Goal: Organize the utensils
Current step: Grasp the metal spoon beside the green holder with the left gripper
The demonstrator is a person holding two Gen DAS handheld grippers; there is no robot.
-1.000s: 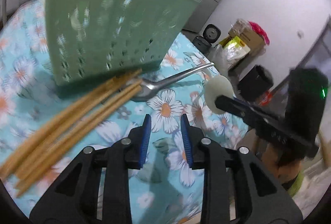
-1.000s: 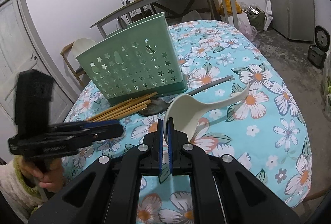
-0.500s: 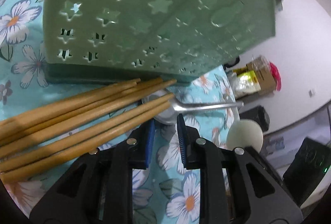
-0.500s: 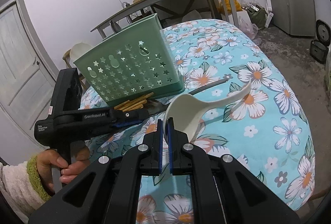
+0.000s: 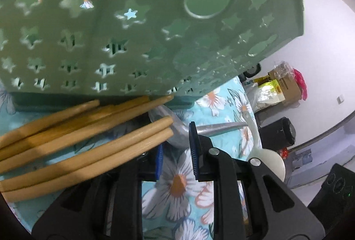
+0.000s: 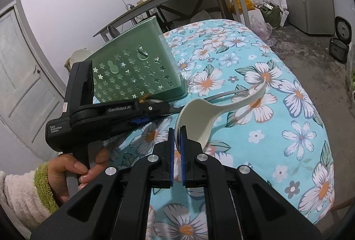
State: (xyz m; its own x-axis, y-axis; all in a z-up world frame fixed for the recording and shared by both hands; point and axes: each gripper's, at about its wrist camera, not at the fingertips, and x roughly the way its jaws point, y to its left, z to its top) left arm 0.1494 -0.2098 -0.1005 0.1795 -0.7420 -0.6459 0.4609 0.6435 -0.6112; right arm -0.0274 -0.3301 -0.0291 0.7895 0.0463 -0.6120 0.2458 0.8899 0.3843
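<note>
While the left gripper [image 5: 175, 152] closes its jaws near the metal spoon [image 5: 177, 131], nothing pinched yet, I log little progress. Right gripper [image 6: 177, 149] is clamped on the white ladle [image 6: 199, 120]. Chopsticks [image 5: 84, 140] lie on the floral tablecloth [image 6: 277, 111] against the green holder [image 6: 137, 76], whose contents I cannot see; all need stowing.

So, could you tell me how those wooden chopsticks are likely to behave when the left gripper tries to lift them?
The chopsticks look stiff and light. Being round, smooth and loosely bundled, they may roll or slide apart. The left gripper is closing with none between its pads, so some would probably stay behind.
</note>
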